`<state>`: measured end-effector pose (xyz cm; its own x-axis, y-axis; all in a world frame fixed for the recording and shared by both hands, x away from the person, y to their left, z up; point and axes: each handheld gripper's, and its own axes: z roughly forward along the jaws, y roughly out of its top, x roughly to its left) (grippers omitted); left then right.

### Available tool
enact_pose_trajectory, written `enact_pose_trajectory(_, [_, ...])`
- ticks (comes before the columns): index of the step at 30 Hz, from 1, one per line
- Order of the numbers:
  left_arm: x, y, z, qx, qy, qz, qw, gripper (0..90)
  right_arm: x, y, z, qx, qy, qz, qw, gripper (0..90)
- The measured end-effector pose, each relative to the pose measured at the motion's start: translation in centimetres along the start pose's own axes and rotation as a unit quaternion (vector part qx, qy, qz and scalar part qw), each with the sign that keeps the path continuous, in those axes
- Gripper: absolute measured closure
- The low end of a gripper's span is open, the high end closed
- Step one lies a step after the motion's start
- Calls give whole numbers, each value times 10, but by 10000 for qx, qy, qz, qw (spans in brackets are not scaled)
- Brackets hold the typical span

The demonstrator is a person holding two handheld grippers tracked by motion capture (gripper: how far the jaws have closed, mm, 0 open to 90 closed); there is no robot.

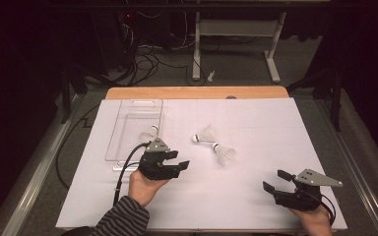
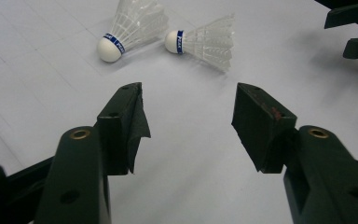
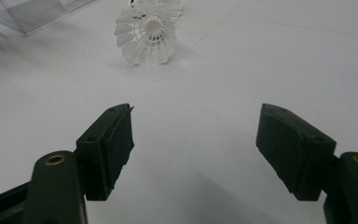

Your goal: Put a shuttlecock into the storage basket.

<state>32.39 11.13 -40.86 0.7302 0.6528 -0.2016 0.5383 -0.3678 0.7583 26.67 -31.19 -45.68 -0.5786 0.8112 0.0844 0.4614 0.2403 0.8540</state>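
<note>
Our worktop point(image 1: 256, 196) carries a clear tray point(image 1: 128, 142) at its left, with one shuttlecock point(image 1: 148, 133) inside. Two more shuttlecocks point(image 1: 205, 135) point(image 1: 223, 153) lie just beside each other mid-sheet. Our left gripper point(image 1: 181, 160) faces them, fingers point(image 2: 126, 121) wide apart and empty; our right gripper point(image 1: 275, 180) waits, equally spread and empty. We'd best close on a cork, not the fragile skirt. The tray's walls are hard to trace.

White feathers, blue bands, black jaws

Two white feathered shuttlecocks point(image 2: 135, 25) point(image 2: 205, 41) wear blue bands at their white corks; the dark green-black left gripper point(image 2: 189, 112) hangs over white gridded desk paper point(image 1: 256, 128); the sleeve point(image 1: 123, 219) is grey-and-black striped.
</note>
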Motion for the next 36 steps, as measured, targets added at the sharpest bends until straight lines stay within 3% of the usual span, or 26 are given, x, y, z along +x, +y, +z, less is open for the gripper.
enact_pose_trajectory(13, [1, 9, 8, 174, -85, -164, 9997, 449, 0, 0, 0, 6, 3, -6, 10000, 278])
enact_pose_trajectory(36, [-6, 38, 34, 732, -60, 26, 9973, 454, 0, 0, 0, 6, 13, -22, 10000, 278])
